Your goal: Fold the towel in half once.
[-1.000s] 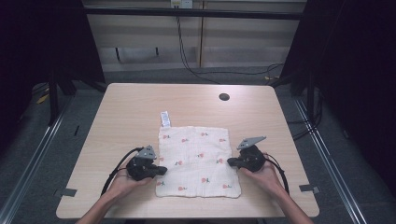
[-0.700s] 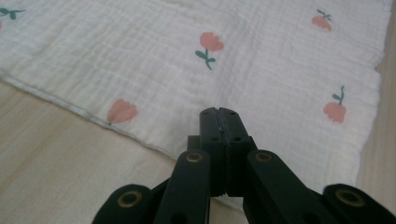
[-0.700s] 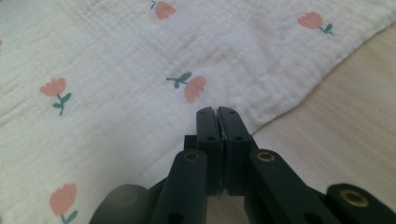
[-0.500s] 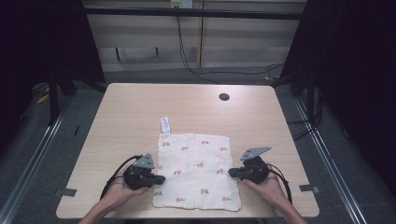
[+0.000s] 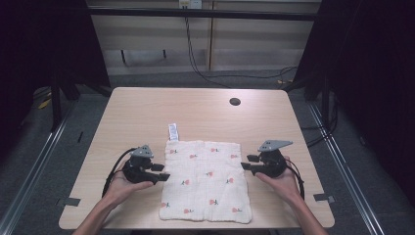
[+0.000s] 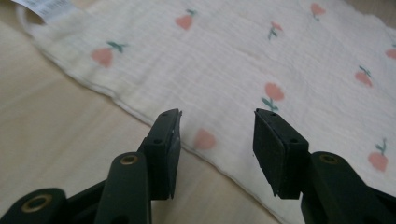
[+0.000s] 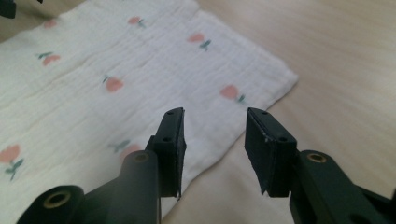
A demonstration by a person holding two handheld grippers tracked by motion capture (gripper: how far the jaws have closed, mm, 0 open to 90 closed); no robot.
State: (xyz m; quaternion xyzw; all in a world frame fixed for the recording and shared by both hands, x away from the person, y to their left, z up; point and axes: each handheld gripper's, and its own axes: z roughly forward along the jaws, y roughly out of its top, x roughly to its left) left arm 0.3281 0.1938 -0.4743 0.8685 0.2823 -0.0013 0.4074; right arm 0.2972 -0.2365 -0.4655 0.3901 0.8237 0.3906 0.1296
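Cloth [image 5: 205, 181], cream with small red flowers and a tag [image 5: 172, 132] at its far left corner, was spread flat by the table's [image 5: 147, 112] near edge. Since half a second earlier, both grippers [image 5: 162, 172] [image 5: 247, 162] had been drawn off its sides, jaws parted and empty.

Wooden table [image 5: 142, 117] bears floral cloth [image 5: 205, 181] (lying flat).

A cream cloth [image 5: 206, 179] printed with small red flowers lies flat and spread open on the near half of the wooden table [image 5: 147, 117]. A white label [image 5: 172, 132] sticks out from its corner at 11 o'clock.
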